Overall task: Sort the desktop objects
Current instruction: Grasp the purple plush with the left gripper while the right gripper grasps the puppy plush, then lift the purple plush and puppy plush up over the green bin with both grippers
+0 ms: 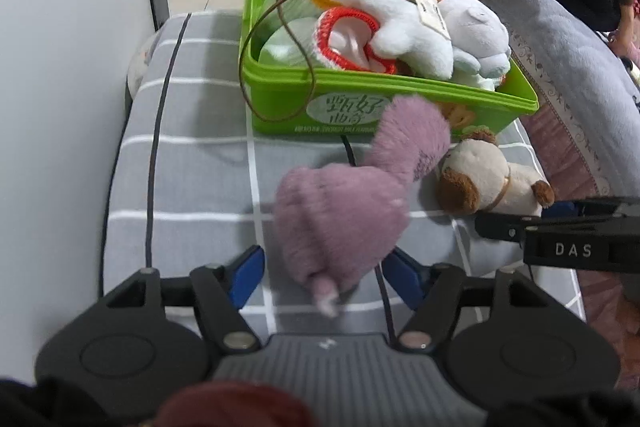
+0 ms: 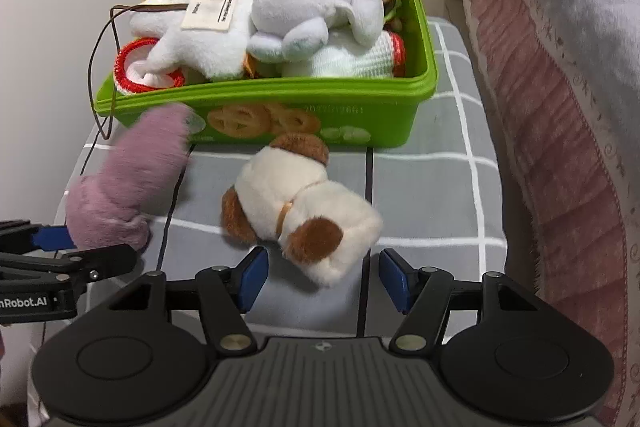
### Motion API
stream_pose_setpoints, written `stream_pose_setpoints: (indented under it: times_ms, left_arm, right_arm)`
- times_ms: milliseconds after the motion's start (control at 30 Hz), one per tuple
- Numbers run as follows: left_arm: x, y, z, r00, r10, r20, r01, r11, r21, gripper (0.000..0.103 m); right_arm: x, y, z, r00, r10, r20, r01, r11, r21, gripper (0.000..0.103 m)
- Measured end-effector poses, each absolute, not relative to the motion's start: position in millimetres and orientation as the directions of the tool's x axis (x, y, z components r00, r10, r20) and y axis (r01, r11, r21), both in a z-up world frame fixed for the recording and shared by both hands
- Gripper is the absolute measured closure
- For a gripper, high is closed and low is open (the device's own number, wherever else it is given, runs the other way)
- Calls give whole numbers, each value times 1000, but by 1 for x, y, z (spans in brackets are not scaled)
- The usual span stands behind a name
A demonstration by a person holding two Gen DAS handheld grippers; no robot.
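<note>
The left gripper [image 1: 322, 277], jaws wide, is straddling the purple plush [image 1: 340, 219], whose long axis is running toward the green bin [image 1: 280, 95] at frame top; the right gripper [image 2: 323, 279], also wide, is bracketing the puppy plush [image 2: 304, 211].

A grey checked cushion [image 2: 460, 195] carries a green box [image 2: 360, 123], purple plush [image 2: 128, 179] and brown-and-cream puppy [image 2: 296, 203]

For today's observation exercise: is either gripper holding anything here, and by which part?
Nothing is held. The left gripper is open around the purple toy's end; the right gripper is open around the dog toy's end.
</note>
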State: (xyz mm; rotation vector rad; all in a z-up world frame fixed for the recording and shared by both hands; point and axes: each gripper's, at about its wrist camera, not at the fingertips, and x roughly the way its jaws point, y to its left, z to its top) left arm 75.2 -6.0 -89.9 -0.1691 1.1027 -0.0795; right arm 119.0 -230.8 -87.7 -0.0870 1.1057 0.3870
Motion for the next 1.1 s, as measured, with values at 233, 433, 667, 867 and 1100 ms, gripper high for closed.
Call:
stream_pose_setpoints:
  times_ms: [233,433,667,867,1100]
  left_arm:
    - [75,-11,-83,474,-156,-867,-20,982,-188,41]
    - [74,-14,-91,466,-142,-874,-28,984,-175,57]
    - [74,-6,-85,484,-168,-859,-41,976,-214,31]
    - [83,-10,-88,531,-146,-835,-26,982,-188,21]
    - [93,-15,-100,519,-133,-845,-34,984,-175,55]
  right_arm:
    - [119,-218,-82,457,275,-846,-372,923,99,42]
    - [123,-212,-87,474,277,-836,-369,924,97,55]
    - [120,-214,-87,467,287,-836,-369,923,110,58]
    - [120,-217,-87,459,287,-841,-365,924,116,58]
    - [122,-223,-85,451,288,-845,-348,928,130,58]
